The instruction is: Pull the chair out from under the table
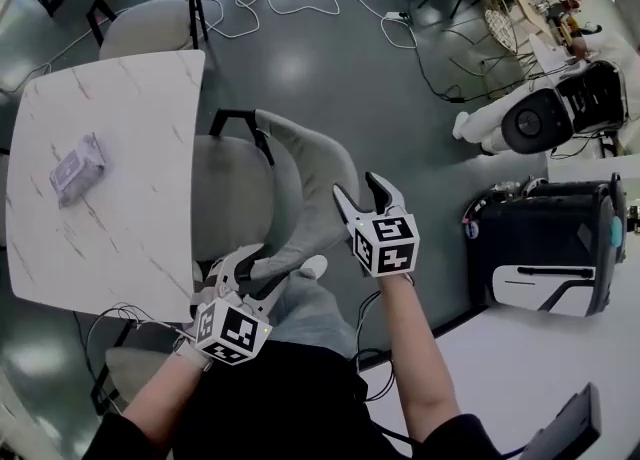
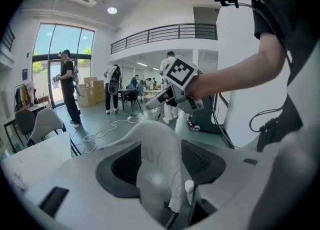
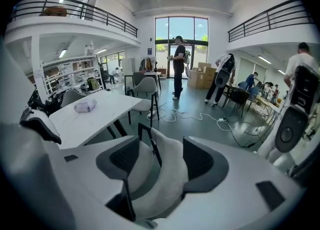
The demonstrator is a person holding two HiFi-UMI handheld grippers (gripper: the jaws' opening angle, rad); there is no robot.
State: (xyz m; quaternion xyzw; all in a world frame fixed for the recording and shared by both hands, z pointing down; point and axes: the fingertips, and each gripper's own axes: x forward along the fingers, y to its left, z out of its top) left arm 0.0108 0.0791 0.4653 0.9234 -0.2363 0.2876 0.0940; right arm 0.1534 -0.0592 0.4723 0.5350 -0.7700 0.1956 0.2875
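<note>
A grey upholstered chair (image 1: pixel 305 183) with a curved backrest and black legs stands with its seat partly under the white marble table (image 1: pixel 120 118). In the head view my left gripper (image 1: pixel 255 268) is at the near end of the backrest. In the left gripper view its jaws (image 2: pixel 162 156) stand wide, and the backrest's edge (image 2: pixel 155 139) rises between them with the pads clear of it. My right gripper (image 1: pixel 360 188) hovers over the backrest's right side. It is open too, and the backrest (image 3: pixel 172 174) shows between its jaws (image 3: pixel 162 166).
A wrapped packet (image 1: pixel 80 168) lies on the table. A second grey chair (image 1: pixel 150 8) stands at the table's far end. Cables (image 1: pixel 300 3) trail over the floor. A black-and-white machine (image 1: pixel 545 248) and another white table (image 1: pixel 520 368) are on the right. People (image 3: pixel 179 66) stand farther off.
</note>
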